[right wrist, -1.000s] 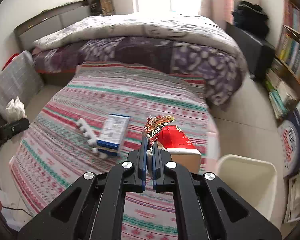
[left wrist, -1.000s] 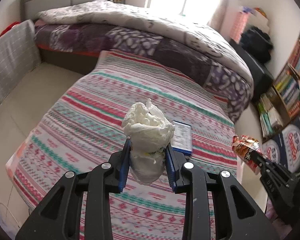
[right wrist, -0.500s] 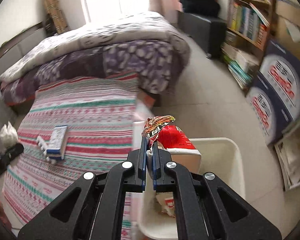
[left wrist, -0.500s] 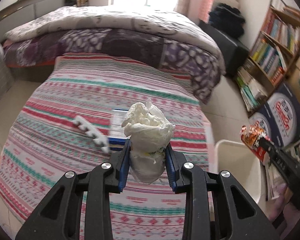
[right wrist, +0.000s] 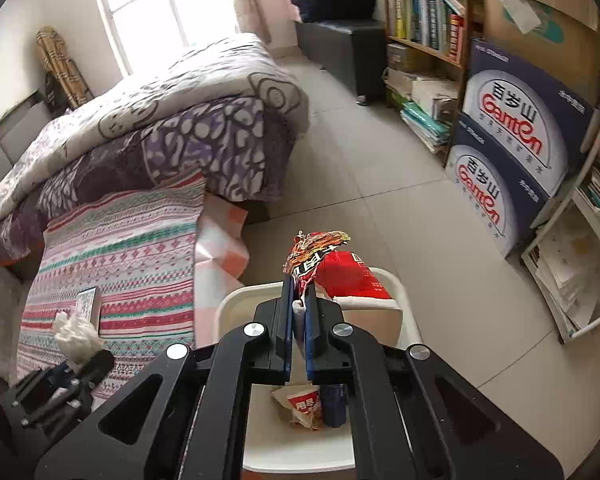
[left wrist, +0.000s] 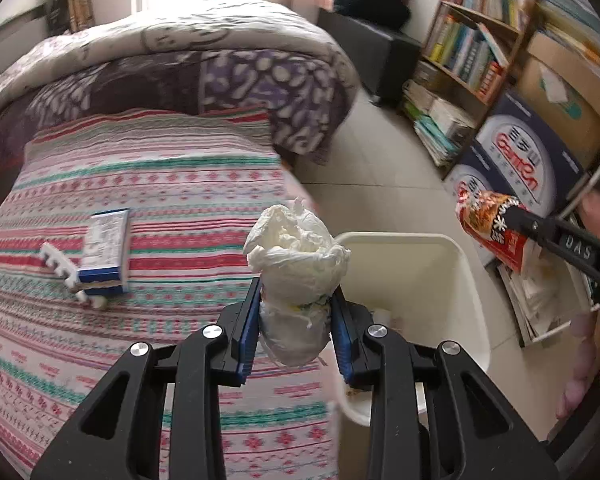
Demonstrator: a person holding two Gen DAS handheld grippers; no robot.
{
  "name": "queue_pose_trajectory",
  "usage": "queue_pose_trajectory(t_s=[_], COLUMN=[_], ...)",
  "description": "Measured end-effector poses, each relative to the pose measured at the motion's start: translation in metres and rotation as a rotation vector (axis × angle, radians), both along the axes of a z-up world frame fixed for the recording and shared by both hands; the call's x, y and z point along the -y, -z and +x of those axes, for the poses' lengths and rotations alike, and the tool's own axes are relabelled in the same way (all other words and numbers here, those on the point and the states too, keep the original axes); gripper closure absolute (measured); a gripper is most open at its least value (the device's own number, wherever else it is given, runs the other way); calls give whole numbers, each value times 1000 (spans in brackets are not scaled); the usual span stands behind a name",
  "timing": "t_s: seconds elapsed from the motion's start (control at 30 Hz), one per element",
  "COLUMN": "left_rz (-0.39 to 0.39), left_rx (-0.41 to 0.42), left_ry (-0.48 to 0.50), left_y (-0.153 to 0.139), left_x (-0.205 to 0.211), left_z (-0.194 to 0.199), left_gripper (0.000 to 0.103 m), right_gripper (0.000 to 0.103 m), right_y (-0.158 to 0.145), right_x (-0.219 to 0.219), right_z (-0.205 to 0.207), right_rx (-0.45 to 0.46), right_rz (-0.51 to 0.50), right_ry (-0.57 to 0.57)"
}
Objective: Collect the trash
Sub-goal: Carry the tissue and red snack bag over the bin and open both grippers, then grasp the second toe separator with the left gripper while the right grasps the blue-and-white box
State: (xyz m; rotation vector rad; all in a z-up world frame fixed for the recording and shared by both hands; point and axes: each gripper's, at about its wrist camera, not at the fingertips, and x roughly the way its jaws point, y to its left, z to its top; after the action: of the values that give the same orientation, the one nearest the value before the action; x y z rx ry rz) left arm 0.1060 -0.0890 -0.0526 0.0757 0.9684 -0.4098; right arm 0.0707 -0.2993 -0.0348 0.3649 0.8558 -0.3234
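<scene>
My left gripper is shut on a crumpled white tissue wad, held at the bed's edge beside the cream waste bin. In the right wrist view the wad and left gripper show at lower left. My right gripper is shut on a red snack wrapper, hanging over the bin, which holds a torn wrapper and a dark item. The left wrist view shows that wrapper and the right gripper at the right, above the bin's far side.
A blue-and-white box and a white toothed piece lie on the striped bedspread. A rumpled quilt covers the far bed. Bookshelves, stacked water cartons and a wire rack with papers line the right. Tiled floor lies between.
Both grippers have swung right from over the bed toward the bin, still holding the tissue wad and the wrapper. The bin came into view and the wrapper now hangs over it.
</scene>
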Motion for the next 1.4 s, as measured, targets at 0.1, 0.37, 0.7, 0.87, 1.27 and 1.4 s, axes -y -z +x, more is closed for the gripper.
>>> queue_pose_trajectory(t_s=[0.1, 0.37, 0.7, 0.87, 1.27, 1.4], left_rz=[-5, -18, -19, 15, 47, 57], left_rx=[-2, -12, -40, -17, -120, -120], left_ry=[33, 98, 184, 116, -466, -628], left_y=[2, 8, 15, 9, 22, 30], left_x=[16, 49, 68, 47, -109, -154], left_z=[-4, -14, -21, -9, 82, 105], left_gripper=[71, 71, 54, 44, 39, 39], right_gripper=[96, 59, 34, 26, 19, 18], right_y=[0, -3, 5, 7, 21, 27], right_x=[10, 31, 52, 35, -28, -43], right_z=[-6, -22, -27, -17, 19, 27], right_rx=[-1, 11, -11, -21, -76, -95], right_rz=[-1, -39, -30, -22, -34, -47], right_ry=[28, 105, 182, 148, 4, -19])
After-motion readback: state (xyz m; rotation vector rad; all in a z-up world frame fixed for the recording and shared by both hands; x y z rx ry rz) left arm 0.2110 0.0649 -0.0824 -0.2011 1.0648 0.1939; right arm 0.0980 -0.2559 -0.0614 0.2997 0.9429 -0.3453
